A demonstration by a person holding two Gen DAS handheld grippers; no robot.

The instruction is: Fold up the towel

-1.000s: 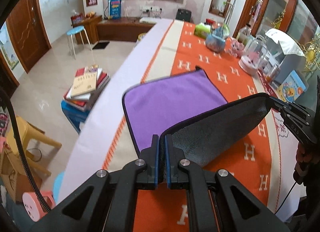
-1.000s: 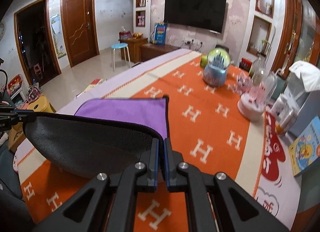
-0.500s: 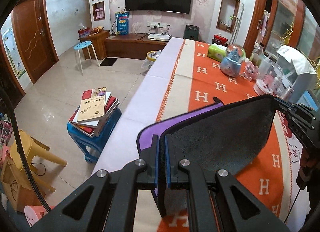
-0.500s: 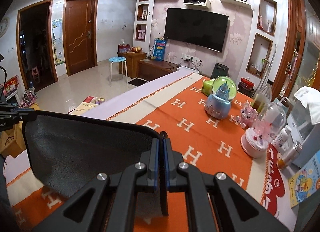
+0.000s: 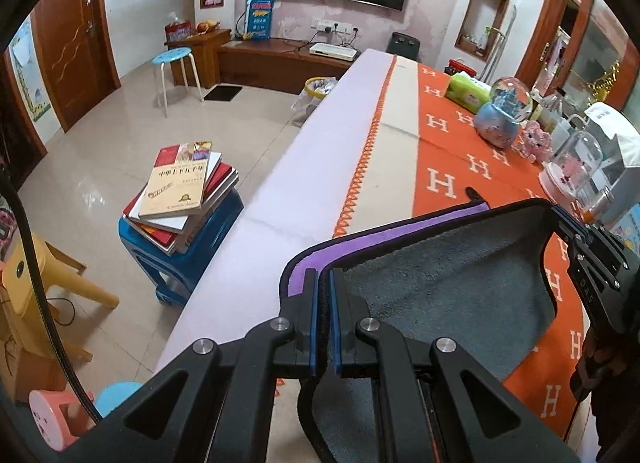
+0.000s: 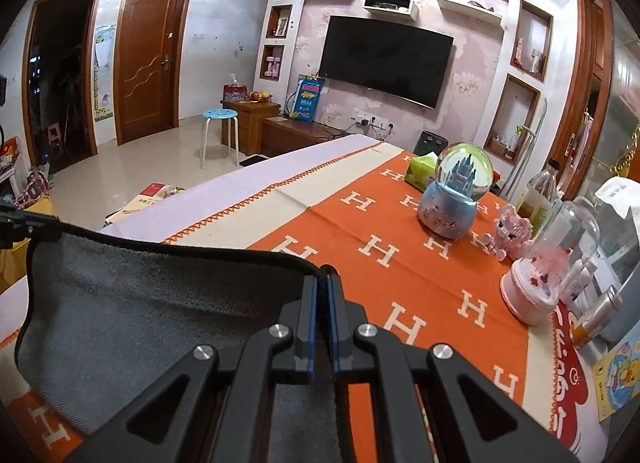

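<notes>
The towel [image 5: 448, 295] is purple on one face and grey on the other, with a dark hem. My left gripper [image 5: 324, 283] is shut on one corner. My right gripper [image 6: 323, 283] is shut on the other corner and also shows in the left wrist view [image 5: 560, 219]. The grey face hangs between the two grippers, folded over the purple layer [image 5: 384, 235], of which only a strip shows along the far edge. In the right wrist view the towel [image 6: 152, 311] sags to the left, and the left gripper's tip shows at the far left edge.
The table carries an orange H-pattern cloth [image 6: 360, 247]. A snow globe [image 6: 456, 199], a pink toy [image 6: 514, 231], a pink dome [image 6: 548, 275], bottles and a tissue pack [image 5: 468, 91] stand at the far right. A blue stool with stacked books [image 5: 184, 199] is on the floor to the left.
Both grippers have carried the held edge forward over the towel. The purple face, widely visible a second ago, is now mostly covered by the grey side.
</notes>
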